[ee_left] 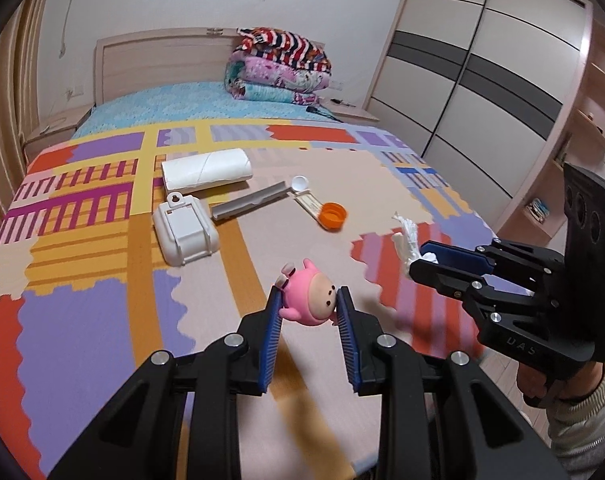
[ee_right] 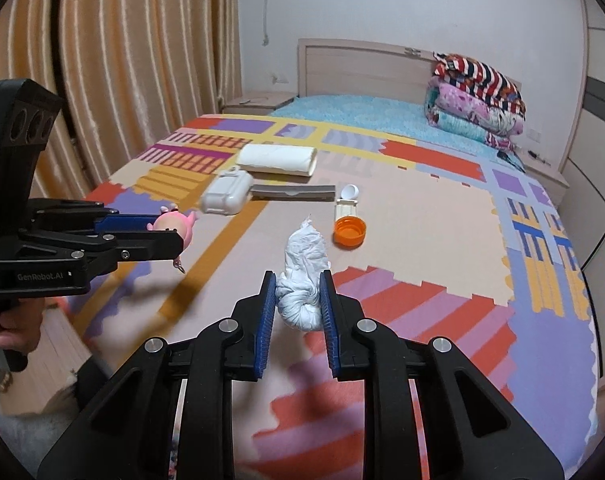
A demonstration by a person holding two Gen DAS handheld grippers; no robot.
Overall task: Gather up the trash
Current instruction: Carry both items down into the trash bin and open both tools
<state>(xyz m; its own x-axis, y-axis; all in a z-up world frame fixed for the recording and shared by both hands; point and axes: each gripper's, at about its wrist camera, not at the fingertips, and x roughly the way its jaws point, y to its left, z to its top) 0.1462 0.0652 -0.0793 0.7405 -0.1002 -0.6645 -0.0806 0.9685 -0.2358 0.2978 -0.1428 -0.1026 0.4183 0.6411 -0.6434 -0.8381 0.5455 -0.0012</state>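
Note:
My left gripper [ee_left: 307, 300] is shut on a pink toy figure [ee_left: 307, 298] and holds it above the bed's near part; it also shows in the right wrist view [ee_right: 174, 222] at left. My right gripper [ee_right: 298, 300] is shut on a white knotted tissue wad [ee_right: 304, 272] held above the bed; the wad shows in the left wrist view [ee_left: 408, 242] at right. On the colourful bedspread [ee_left: 102, 312] lie an orange bottle cap [ee_left: 332, 216], a white cap [ee_left: 300, 183], a small flat white packet [ee_right: 345, 211], a grey strip [ee_left: 252, 202], a white plastic case [ee_left: 184, 230] and a white paper roll [ee_left: 206, 170].
Folded quilts [ee_left: 280, 68] are stacked by the headboard. A wardrobe [ee_left: 482, 80] stands to the right of the bed, curtains [ee_right: 122, 80] to the left. Nightstands [ee_right: 258, 102] flank the head of the bed.

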